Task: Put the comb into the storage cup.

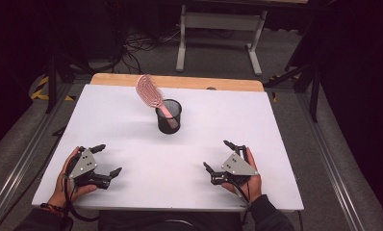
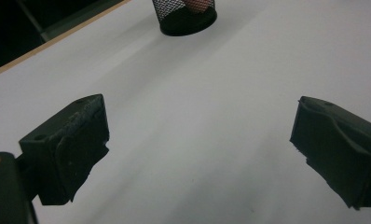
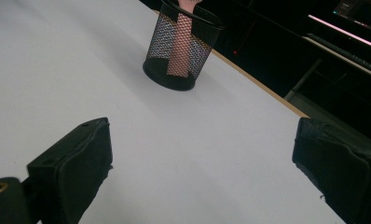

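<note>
Pink brush (image 1: 151, 94) standing handle-down in black mesh cup (image 1: 169, 116), toward the desk's far edge, about midway between left and right edges. Handle seen through the mesh in the right gripper view (image 3: 179, 44); cup base at the top of the left gripper view (image 2: 188, 21).

Long axis steep but not upright: handle end low inside the cup, bristle head up and tilted toward the far-left corner, leaning on the cup's rim. Bristle side hard to tell from here.

Left hand-held gripper (image 1: 102, 161) and right hand-held gripper (image 1: 221, 155) both resting near the near edge of the white desk (image 1: 276, 144), well apart from the cup, jaws spread wide, nothing between them.

Step in hand, by judgement: start or rest pose, no reach yet begun. Next move likely calls for one gripper travelling to the brush, closing on the head or upper handle above the rim, then lifting along the tilt so the handle clears the cup; other gripper steadying the light cup against tipping.
</note>
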